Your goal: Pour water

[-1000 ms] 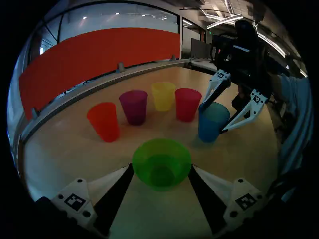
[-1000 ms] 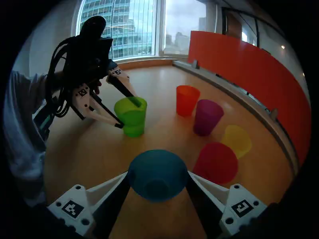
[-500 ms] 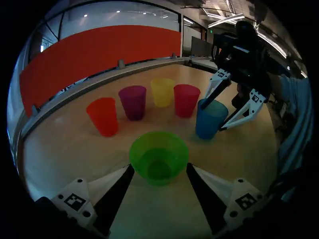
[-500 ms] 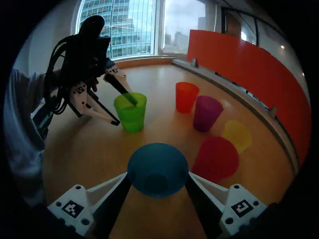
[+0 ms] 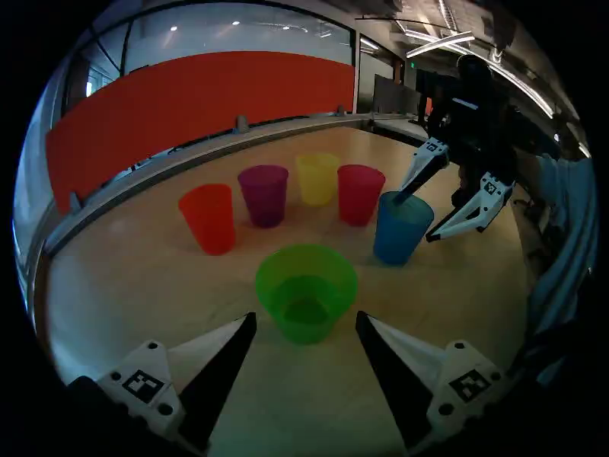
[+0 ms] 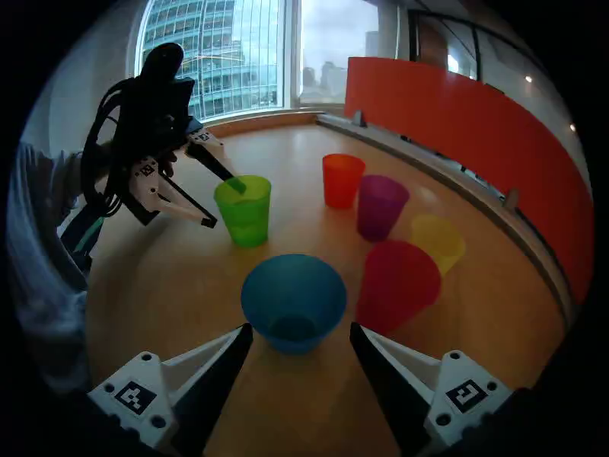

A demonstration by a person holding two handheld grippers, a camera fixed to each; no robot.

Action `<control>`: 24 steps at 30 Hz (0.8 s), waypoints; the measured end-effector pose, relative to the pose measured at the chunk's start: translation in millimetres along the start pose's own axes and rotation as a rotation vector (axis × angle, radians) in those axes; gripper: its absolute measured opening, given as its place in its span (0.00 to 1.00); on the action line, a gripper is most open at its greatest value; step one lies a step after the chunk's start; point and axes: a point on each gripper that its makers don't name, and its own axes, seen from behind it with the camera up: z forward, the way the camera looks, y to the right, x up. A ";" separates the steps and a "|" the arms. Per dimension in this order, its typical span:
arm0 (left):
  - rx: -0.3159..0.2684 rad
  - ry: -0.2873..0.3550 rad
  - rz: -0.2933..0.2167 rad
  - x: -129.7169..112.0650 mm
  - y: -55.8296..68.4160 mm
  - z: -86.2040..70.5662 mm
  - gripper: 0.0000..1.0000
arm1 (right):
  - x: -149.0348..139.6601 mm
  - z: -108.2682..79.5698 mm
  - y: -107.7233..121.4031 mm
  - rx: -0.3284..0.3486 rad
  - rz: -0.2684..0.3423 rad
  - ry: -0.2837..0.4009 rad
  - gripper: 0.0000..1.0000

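While left gripper [image 5: 304,316] and right gripper [image 6: 299,327] gape (holding nothing), I'd centre green cup [image 5: 306,293] and blue cup [image 6: 293,301] before squeezing.

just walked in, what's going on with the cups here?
A person works at a wooden table with a tool in each hand. The left tool is open, and the green cup stands upright at its fingertips, not gripped. The right tool is open the same way at the blue cup. An orange cup, purple cup, yellow cup and red cup stand in a row nearby. Nothing is tipped to pour; whether either cup holds water is unclear.
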 end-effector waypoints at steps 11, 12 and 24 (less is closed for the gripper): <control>0.049 0.020 -0.036 -5.2 -4.9 -23.3 0.97 | -10.1 -29.8 13.0 -0.070 0.046 0.032 0.99; 0.056 0.023 -0.040 -5.6 -5.5 -25.8 0.97 | -11.2 -32.7 14.4 -0.079 0.050 0.035 0.99; 0.170 0.109 -0.106 0.9 -19.0 -54.5 0.97 | -11.3 -60.8 25.5 -0.166 0.113 0.109 0.99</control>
